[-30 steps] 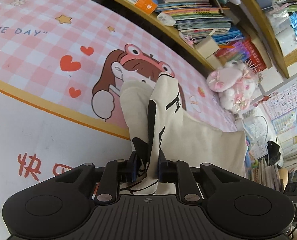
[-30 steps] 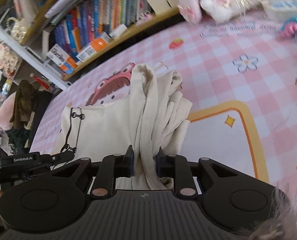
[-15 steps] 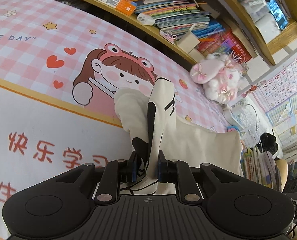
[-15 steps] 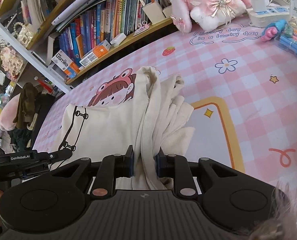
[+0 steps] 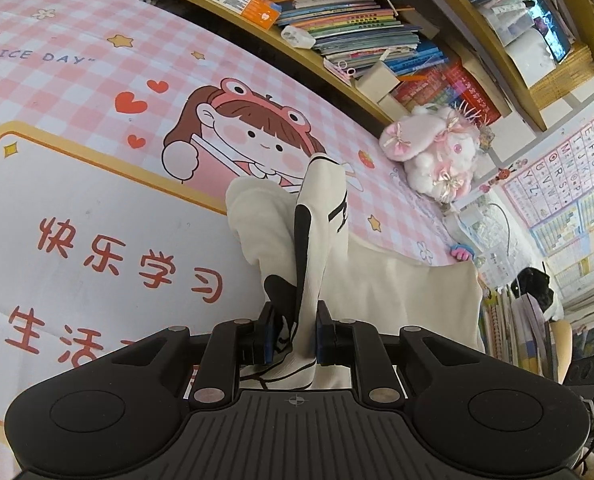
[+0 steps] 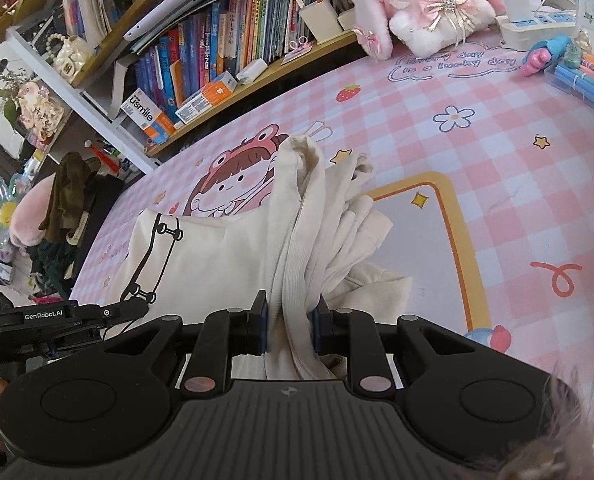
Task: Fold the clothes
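Cream garment (image 5: 397, 292) lying partly on a worktop (image 5: 77, 208) covered by a pink-checked cartoon mat, partly lifted at two bunched edges. Left gripper (image 5: 293, 336) clamped on a gathered fold with black printed lines; right gripper (image 6: 289, 332) clamped on a thicker bunch of ribbed cream cloth, several layers deep. Both pointing downward at a slant, cloth rising between the jaws in a narrow ridge.

Likely risks, as a judgement: uneven pull between the two grips, skewing the fold line; the thick ribbed bunch slipping layer by layer out of the right grip; the loose sleeve-like flap (image 6: 361, 216) trailing to the right and ending up creased underneath; the far edge dragging toward the plush rabbit (image 6: 421, 4) and the pens (image 6: 585, 84) near the worktop's back corner.

Soft, matte knit, heavy enough to drape in rounded folds, ribbed at the hem or cuff. Mat smooth and slightly glossy, probably offering little friction. Bookshelf (image 5: 357, 12) crowded with thin, bright spines behind.
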### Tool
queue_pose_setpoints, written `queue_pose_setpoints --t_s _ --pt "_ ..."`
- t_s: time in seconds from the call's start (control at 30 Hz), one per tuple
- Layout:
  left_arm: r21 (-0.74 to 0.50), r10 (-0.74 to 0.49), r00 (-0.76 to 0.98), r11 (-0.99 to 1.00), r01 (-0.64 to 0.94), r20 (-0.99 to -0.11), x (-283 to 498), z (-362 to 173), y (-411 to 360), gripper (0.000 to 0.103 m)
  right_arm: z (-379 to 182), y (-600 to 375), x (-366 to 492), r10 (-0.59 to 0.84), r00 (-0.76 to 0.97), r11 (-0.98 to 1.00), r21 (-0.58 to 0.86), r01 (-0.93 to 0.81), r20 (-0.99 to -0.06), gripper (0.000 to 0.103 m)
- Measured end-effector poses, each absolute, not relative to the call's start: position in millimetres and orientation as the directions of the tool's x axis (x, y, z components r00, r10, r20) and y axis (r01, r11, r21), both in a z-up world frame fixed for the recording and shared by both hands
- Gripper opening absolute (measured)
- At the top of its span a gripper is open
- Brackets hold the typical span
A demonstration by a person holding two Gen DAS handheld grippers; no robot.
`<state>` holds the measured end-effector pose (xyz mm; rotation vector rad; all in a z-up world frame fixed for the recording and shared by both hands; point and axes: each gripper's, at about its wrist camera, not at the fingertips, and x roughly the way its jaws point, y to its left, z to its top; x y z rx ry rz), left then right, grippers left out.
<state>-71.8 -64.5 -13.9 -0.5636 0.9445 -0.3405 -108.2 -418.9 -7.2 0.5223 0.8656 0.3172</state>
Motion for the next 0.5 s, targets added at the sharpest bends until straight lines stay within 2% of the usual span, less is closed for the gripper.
queue_pose_setpoints --t_s 0.5 --pt "-0.609 -0.538 0.536 0.791 0.054 -0.651 -38.9 -16.3 -0.8 0.017 -4.8 -355.0 -86.6 0.446 0.617 0.838 0.545 -0.032 -0.649 0.018"
